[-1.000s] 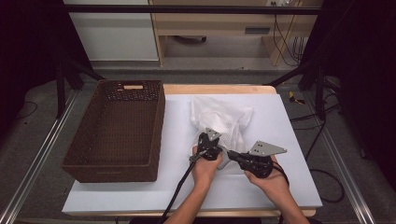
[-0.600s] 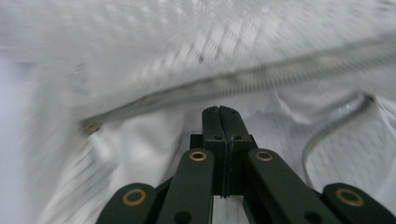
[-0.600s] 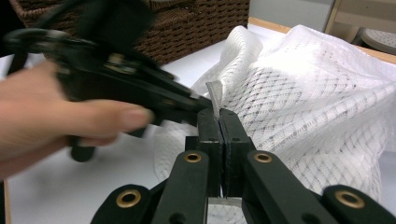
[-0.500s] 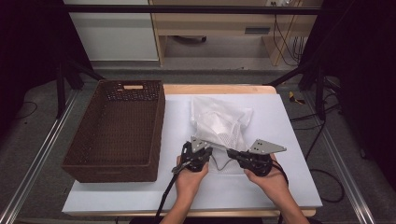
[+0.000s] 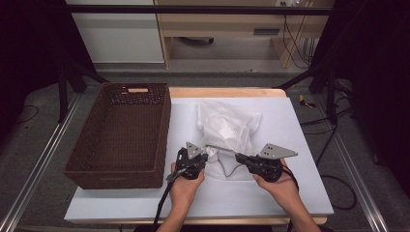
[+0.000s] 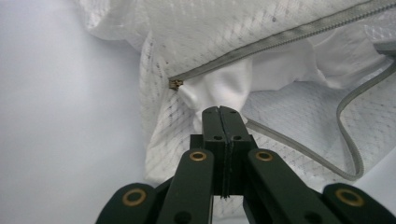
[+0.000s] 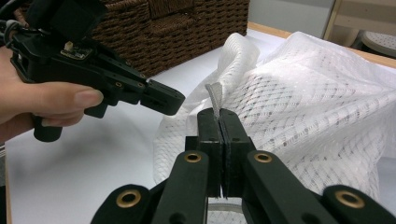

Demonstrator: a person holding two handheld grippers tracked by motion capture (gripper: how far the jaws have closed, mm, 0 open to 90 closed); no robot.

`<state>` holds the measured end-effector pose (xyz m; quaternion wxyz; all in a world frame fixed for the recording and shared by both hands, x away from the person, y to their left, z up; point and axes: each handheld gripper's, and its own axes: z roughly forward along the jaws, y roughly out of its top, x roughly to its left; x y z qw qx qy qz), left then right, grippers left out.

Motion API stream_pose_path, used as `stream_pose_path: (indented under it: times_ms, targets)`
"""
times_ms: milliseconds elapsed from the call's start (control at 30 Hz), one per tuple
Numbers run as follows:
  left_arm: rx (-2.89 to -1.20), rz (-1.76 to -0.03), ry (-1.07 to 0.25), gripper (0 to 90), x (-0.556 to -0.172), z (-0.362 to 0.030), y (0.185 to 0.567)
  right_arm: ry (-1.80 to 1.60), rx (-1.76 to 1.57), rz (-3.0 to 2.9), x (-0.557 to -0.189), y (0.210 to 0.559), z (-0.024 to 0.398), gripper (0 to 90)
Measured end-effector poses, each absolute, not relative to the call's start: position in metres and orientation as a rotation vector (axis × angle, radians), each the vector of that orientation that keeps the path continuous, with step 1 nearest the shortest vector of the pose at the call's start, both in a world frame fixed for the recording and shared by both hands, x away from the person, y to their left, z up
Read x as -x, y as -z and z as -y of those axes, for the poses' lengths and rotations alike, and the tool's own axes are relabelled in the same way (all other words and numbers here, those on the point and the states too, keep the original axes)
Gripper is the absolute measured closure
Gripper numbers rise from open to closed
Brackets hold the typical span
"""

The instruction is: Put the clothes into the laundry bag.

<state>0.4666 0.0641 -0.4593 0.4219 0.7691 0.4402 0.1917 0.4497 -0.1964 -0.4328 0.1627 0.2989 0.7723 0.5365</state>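
Mesh bag (image 5: 226, 130) lies lengthwise away from person, zipper opening nearest.

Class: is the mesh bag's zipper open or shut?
Open. The zipper tracks gape apart on the mesh bag, with white cloth showing between.

A white mesh bag (image 5: 226, 133) lay on the white table (image 5: 300, 193), just right of the brown wicker basket (image 5: 121, 137). At the bag's near edge, the left gripper (image 5: 199, 159) and right gripper (image 5: 241, 158) sat close together, each held in a hand, the right one touching the bag's edge.
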Motion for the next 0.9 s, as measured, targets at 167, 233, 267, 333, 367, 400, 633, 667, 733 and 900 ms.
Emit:
stream_pose_path:
  times_ms: [167, 233, 267, 333, 367, 400, 633, 667, 733, 900]
  targets:
    - [-1.980, -1.131, -0.501, 90.0, -0.470, -0.065, 0.462, -1.529, -0.845, -2.202, -0.449, 0.432, 0.196, 89.6]
    - [-2.005, -1.129, -0.509, 90.0, -0.470, -0.064, 0.465, -1.531, -0.844, -2.202, -0.449, 0.431, 0.196, 89.6]
    - [-2.012, -1.131, -0.509, 90.0, -0.471, -0.065, 0.466, -1.533, -0.845, -2.202, -0.449, 0.431, 0.197, 89.6]
    - [-2.004, -1.137, -0.500, 90.0, -0.471, -0.066, 0.467, -1.533, -0.845, -2.203, -0.449, 0.431, 0.197, 89.6]
    - [-2.007, -1.135, -0.500, 90.0, -0.471, -0.066, 0.467, -1.533, -0.845, -2.204, -0.449, 0.431, 0.197, 89.6]
    - [-2.007, -1.134, -0.500, 90.0, -0.471, -0.066, 0.467, -1.533, -0.842, -2.203, -0.449, 0.431, 0.197, 89.6]
    - [-2.073, -1.125, -0.485, 90.0, -0.480, -0.061, 0.471, -1.538, -0.841, -2.197, -0.448, 0.429, 0.197, 89.6]
    - [-2.082, -1.117, -0.478, 90.0, -0.482, -0.058, 0.471, -1.538, -0.839, -2.197, -0.448, 0.429, 0.197, 89.6]
    - [-2.093, -1.097, -0.462, 90.0, -0.486, -0.051, 0.473, -1.541, -0.837, -2.196, -0.448, 0.429, 0.197, 89.6]
    - [-2.103, -1.055, -0.444, 90.0, -0.492, -0.032, 0.471, -1.538, -0.832, -2.201, -0.447, 0.429, 0.197, 89.6]
